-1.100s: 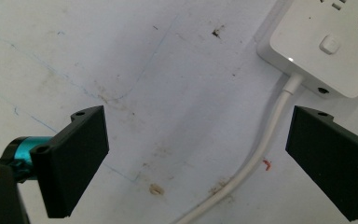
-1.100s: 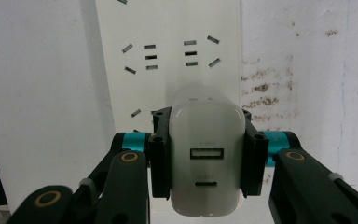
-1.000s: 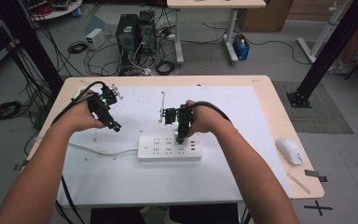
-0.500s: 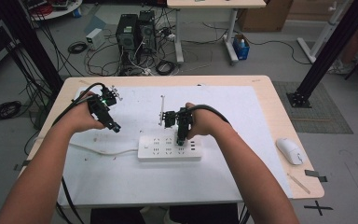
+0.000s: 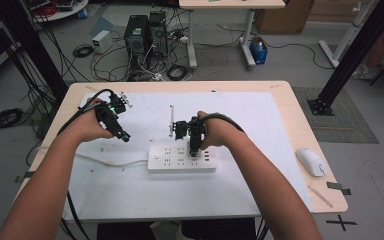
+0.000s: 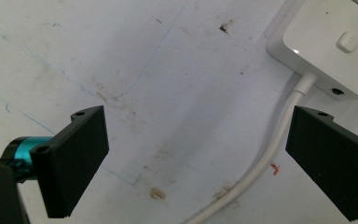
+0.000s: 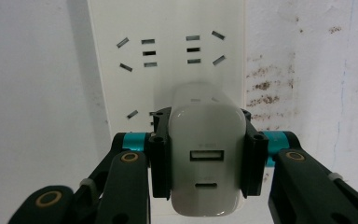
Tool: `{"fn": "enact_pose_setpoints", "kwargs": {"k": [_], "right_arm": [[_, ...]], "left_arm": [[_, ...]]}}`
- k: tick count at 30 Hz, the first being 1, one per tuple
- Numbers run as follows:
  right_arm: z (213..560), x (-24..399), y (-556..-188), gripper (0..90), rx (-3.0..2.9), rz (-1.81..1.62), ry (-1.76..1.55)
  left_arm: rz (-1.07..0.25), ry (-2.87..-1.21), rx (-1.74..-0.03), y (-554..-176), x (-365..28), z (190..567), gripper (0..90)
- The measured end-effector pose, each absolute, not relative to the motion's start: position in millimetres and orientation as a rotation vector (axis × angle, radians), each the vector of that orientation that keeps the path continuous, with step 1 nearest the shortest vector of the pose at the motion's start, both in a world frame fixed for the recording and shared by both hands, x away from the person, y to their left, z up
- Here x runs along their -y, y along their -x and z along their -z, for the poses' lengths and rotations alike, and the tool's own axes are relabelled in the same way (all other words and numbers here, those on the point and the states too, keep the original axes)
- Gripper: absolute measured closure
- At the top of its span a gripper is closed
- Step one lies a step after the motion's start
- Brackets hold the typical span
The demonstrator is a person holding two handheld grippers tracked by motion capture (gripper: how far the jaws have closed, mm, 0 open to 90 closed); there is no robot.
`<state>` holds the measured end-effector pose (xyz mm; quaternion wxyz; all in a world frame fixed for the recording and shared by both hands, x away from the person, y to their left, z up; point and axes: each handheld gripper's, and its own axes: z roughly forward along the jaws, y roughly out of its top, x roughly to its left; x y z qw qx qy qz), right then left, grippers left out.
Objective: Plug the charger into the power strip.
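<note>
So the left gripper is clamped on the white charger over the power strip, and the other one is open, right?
Not quite: the right gripper clamps the white charger over the power strip, as the right gripper view shows. The left gripper is the open one.

The power strip (image 5: 181,158) lies at the centre of the bench (image 5: 300,120); its cable (image 5: 111,162) runs left; a mouse (image 5: 311,161) lies far right.

Bare white mat (image 5: 260,125) lies open right of the white rectangular power strip (image 5: 170,161). The strip's thin white cord (image 5: 112,162) crosses the left side; a white computer mouse (image 5: 311,161) blocks the right edge.
</note>
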<state>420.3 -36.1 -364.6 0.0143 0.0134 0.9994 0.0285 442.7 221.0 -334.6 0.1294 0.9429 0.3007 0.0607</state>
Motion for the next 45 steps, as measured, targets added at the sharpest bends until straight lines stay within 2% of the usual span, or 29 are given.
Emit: {"fn": "enact_pose_setpoints", "kwargs": {"k": [6,10,23,26,27,40,45], "right_arm": [[365,31,-414,63.1,-3.083,-0.041,-0.039],[366,37,-424,63.2,-3.132,-0.111,-0.081],[369,38,-424,61.9,-3.132,-0.129,-0.061],[371,40,-427,49.5,-3.148,-0.104,-0.101],[371,41,-427,42.2,-3.163,-0.086,-0.115],[346,55,-428,41.9,-3.161,-0.258,-0.215],[332,66,-428,35.3,-3.136,-0.373,-0.267]], "left_arm": [[-0.175,-2.744,-0.878,-444,-219,335,5.9],[-0.176,-2.733,-0.876,-442,-218,334,5.9],[-0.184,-2.743,-0.875,-439,-217,331,5.9],[-0.181,-2.75,-0.873,-440,-217,332,5.9],[-0.185,-2.75,-0.869,-441,-217,331,5.9],[-0.203,-2.757,-0.859,-441,-215,327,5.9],[-0.214,-2.75,-0.848,-440,-214,320,5.9]]}}
